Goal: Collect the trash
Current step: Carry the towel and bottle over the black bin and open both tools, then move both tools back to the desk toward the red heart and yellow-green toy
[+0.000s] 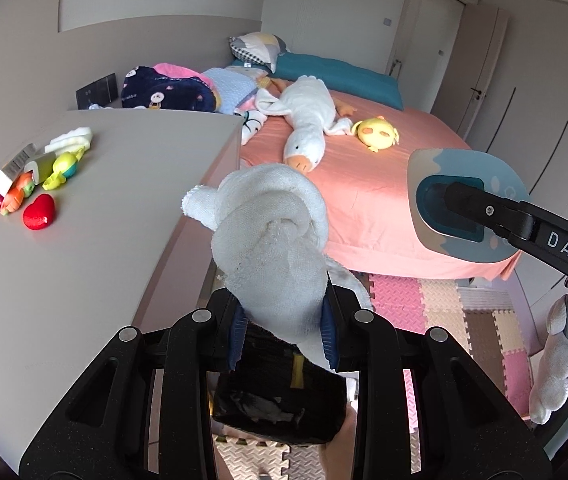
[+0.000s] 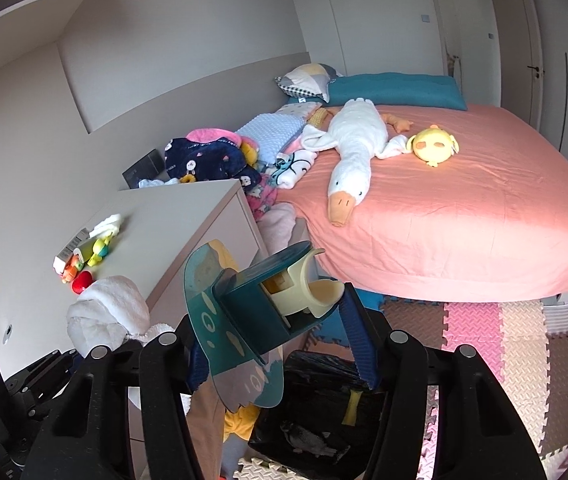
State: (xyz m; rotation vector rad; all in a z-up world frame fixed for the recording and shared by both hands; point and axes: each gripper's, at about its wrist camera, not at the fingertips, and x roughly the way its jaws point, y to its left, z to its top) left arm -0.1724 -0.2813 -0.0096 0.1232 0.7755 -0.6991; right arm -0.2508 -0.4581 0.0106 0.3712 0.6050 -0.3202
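My left gripper [image 1: 284,332] is shut on a knotted white cloth [image 1: 271,236], held in the air beside the grey cabinet; the cloth also shows in the right wrist view [image 2: 107,312]. My right gripper [image 2: 279,344] is shut on a teal and blue plastic dispenser [image 2: 239,312] with a cream inner part; in the left wrist view it shows at the right [image 1: 464,200]. A black trash bag [image 1: 275,396] hangs open below both grippers, also in the right wrist view [image 2: 316,408]. More small items [image 1: 31,176] lie on the cabinet top.
The grey cabinet [image 1: 95,240] stands at left, with toys, a small box and a red heart [image 1: 39,212]. The bed [image 2: 464,208] with a pink sheet holds a white goose plush [image 2: 354,148], a yellow plush and piled clothes. Foam mats [image 2: 524,344] cover the floor.
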